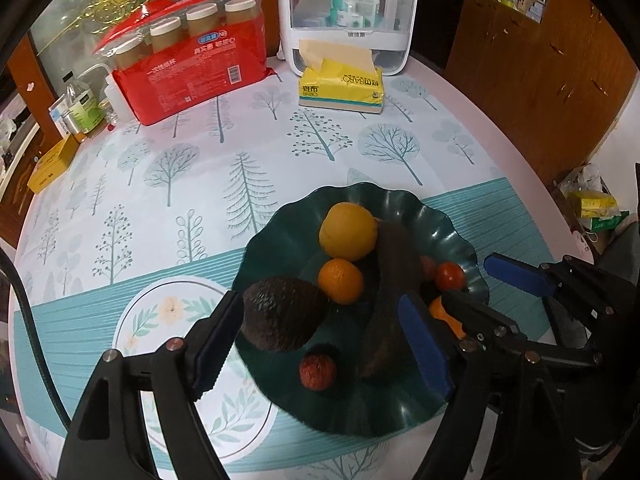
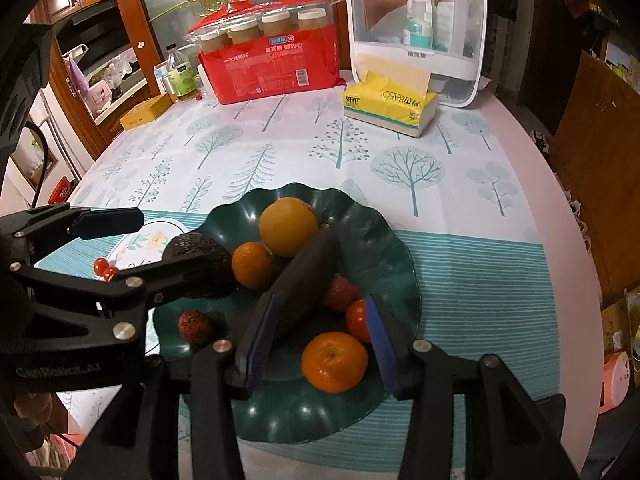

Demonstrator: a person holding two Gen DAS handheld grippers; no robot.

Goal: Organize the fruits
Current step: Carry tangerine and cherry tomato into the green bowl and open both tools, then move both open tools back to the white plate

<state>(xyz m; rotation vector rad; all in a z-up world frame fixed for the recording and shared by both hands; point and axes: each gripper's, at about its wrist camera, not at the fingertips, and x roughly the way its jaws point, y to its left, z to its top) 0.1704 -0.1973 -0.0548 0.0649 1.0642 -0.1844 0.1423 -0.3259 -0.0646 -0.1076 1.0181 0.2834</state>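
- Green plate [image 1: 448, 216] sits near tabletop [image 1: 168, 184] front edge, holding avocado [image 1: 280, 316], big orange [image 1: 348, 232], tangerines [image 2: 334, 362], lychees [image 1: 318, 366], tomato [image 1: 450, 276], and a long dark fruit [image 1: 396, 280].
- Left tongs [image 1: 320, 344] released above plate, nothing gripped.
- Right tongs [image 2: 316, 344] released, straddling front tangerine, pads apart from it.
- Tissue pack [image 1: 340, 88], red package [image 1: 192, 64] at far edge.

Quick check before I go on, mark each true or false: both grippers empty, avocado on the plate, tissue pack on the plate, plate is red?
1. Both grippers are empty: true; the left gripper and right gripper stand open over the fruit.
2. The avocado lies on the plate: true.
3. The tissue pack sits on the plate: false; it is far back on the table.
4. The plate is red: false; it is dark green.
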